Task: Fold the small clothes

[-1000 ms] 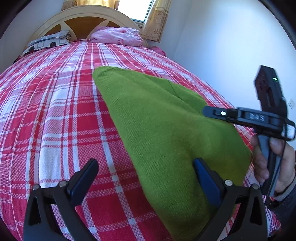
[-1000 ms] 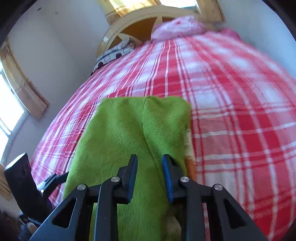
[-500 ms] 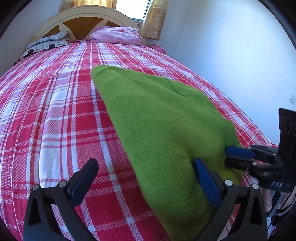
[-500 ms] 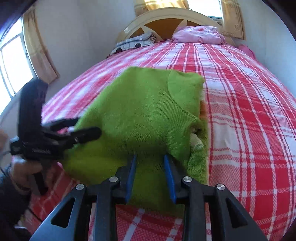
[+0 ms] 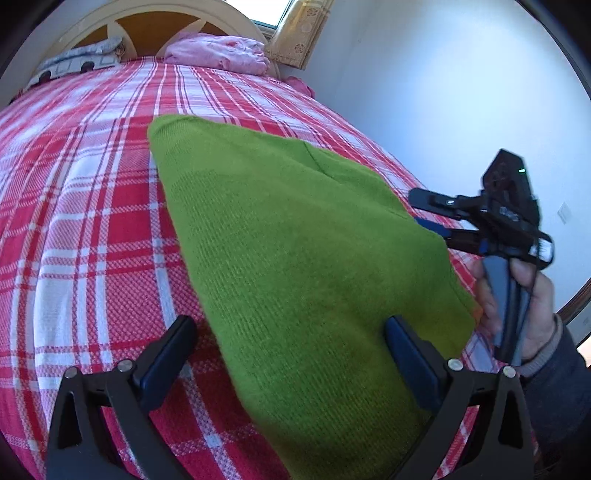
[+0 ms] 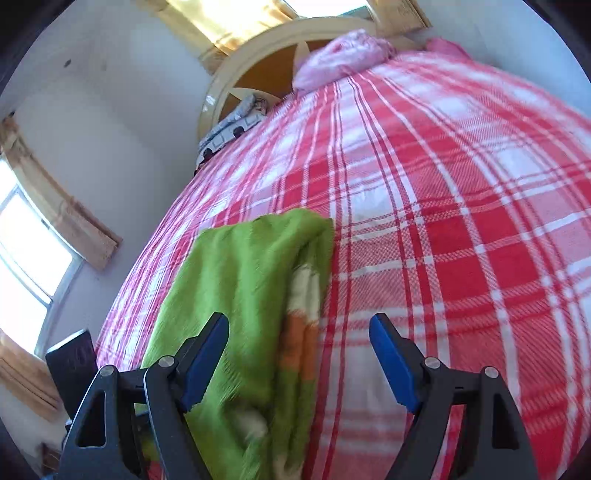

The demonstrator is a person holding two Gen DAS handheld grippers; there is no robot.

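the green sweater point(image 5: 295, 258) is a fine ribbed knit, matt and a bit fuzzy, with orange and cream knit showing at its folded edge point(image 6: 303, 317). the bedspread point(image 5: 92, 229) is coarse woven cotton-looking check, matt. the gripper arms point(image 6: 122, 413) look like matt black plastic with small shiny metal screws, and the pads point(image 6: 391, 365) are smooth blue plastic or rubber. the headboard point(image 5: 229, 14) is glossy cream paint over brown wood. the pillow point(image 5: 218, 51) is soft pink cloth.

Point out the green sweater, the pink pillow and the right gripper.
green sweater point(image 5: 295, 258), left wrist view, middle of the knit.
pink pillow point(image 5: 218, 53), left wrist view, its top.
right gripper point(image 6: 299, 354), right wrist view, between its opening fingertips.
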